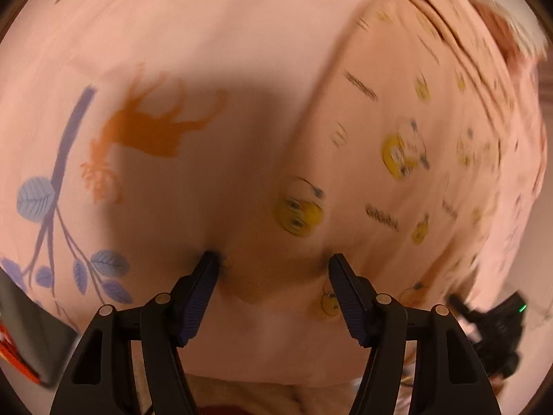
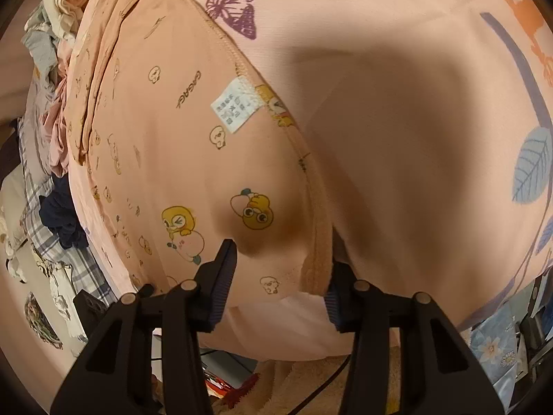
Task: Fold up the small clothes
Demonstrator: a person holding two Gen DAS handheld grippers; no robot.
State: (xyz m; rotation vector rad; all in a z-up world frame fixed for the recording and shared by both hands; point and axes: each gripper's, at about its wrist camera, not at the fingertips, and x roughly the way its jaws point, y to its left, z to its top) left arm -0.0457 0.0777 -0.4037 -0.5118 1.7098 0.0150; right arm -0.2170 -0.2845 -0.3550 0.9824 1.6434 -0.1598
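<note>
On the pink printed sheet: peach garment (image 2: 166,159) spread flat, scattered with small yellow cartoon chicks and brown lettering.
Underlying surface: pink sheet (image 2: 397,110) with a purple butterfly (image 2: 235,7), an orange deer (image 1: 152,121) and blue leafy branches (image 1: 52,204); bed or counter beneath, cannot tell which.
Garment position, right wrist view: fills the left and centre; stitched hem runs diagonally from upper left down to the lower centre, pink sheet to its right.
Care label (image 2: 235,109): white, sewn at the hem, lying flat on the peach fabric.
Right gripper (image 2: 280,263): pointed steeply down at the near corner of the garment; left fingertip pressed into the fabric, making a dimple; the folded ribbed hem bunched up against the right finger; fingers partly apart, straddling that corner; firm clamp not evident.
Left gripper (image 1: 273,263): pointed steeply down, fingers well apart, both tips touching or just above cloth; left tip at the garment's edge where it meets the sheet, right tip on the peach fabric; nothing pinched between them.
Garment position, left wrist view: occupies the right half, motion-blurred; sheet with deer and branches on the left.
Other gripper in left wrist view: black body with a green light (image 1: 497,325) at the lower right edge.
Pile of other clothes (image 2: 58,138): crumpled at the far left of the right wrist view, grey, pink, navy and plaid pieces, just beside the garment's far edge.
Shadows: dark patches cast over the sheet above both grippers.
</note>
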